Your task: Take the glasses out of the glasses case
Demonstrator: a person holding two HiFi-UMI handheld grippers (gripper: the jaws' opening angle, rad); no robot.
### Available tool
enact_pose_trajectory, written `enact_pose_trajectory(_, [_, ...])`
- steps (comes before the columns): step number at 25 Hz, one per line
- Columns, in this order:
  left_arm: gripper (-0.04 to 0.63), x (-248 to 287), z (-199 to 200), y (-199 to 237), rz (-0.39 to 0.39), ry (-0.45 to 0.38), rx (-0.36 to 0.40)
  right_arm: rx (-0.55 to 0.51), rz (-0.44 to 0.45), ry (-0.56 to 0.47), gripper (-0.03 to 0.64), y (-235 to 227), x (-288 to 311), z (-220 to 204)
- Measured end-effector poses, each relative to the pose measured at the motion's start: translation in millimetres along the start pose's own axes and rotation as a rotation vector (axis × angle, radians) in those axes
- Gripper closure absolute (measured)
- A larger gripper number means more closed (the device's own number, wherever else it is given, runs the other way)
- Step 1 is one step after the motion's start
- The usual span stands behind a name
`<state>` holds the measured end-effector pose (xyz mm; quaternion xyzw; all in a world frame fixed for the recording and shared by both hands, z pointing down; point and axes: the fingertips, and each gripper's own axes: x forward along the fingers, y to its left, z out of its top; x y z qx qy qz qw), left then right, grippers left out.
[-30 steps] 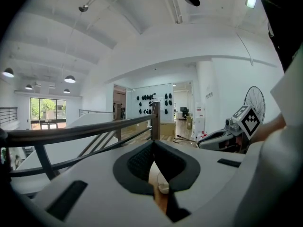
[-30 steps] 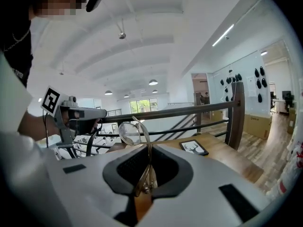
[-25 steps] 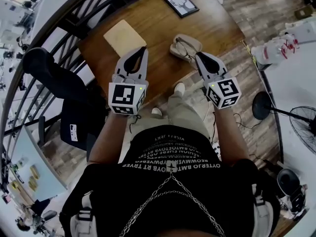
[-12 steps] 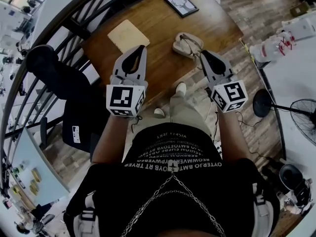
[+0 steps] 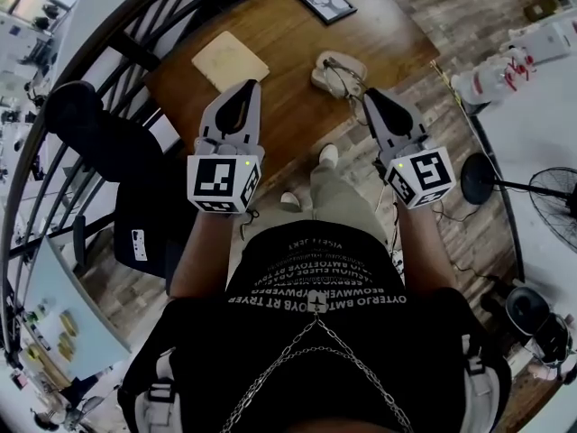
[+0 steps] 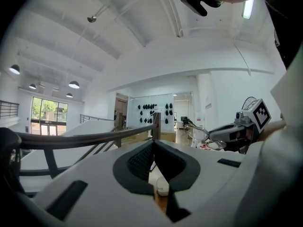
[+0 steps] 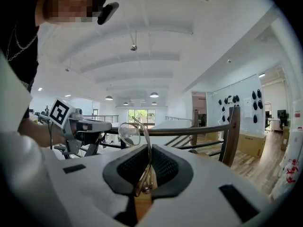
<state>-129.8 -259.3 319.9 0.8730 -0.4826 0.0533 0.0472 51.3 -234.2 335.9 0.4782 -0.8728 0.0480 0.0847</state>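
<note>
Extraction nearly done: right gripper point(image 7: 152, 146) jaws pinch thin wire-rimmed glasses point(image 7: 129, 134), clear of open beige clamshell case point(image 5: 341, 69) on brown wooden tabletop point(image 5: 288, 57); left gripper point(image 6: 154, 141) jaws closed, empty (idle). Next: set glasses down gently.

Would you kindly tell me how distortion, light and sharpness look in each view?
Head view: strong fisheye, the table outline bows, light even. Left gripper view: dark vignette corners, window bright. Right gripper view: glasses fairly sharp in the right gripper, a mosaic patch top left.
</note>
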Motion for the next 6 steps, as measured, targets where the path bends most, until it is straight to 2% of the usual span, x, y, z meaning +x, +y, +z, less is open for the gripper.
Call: enact_pose_trajectory(6, [0.571, 18.0, -2.9, -14.6, -0.019, 0.004, 0.006, 0.001, 0.001, -0.006, 0.583, -13.6, -3.3, -3.2])
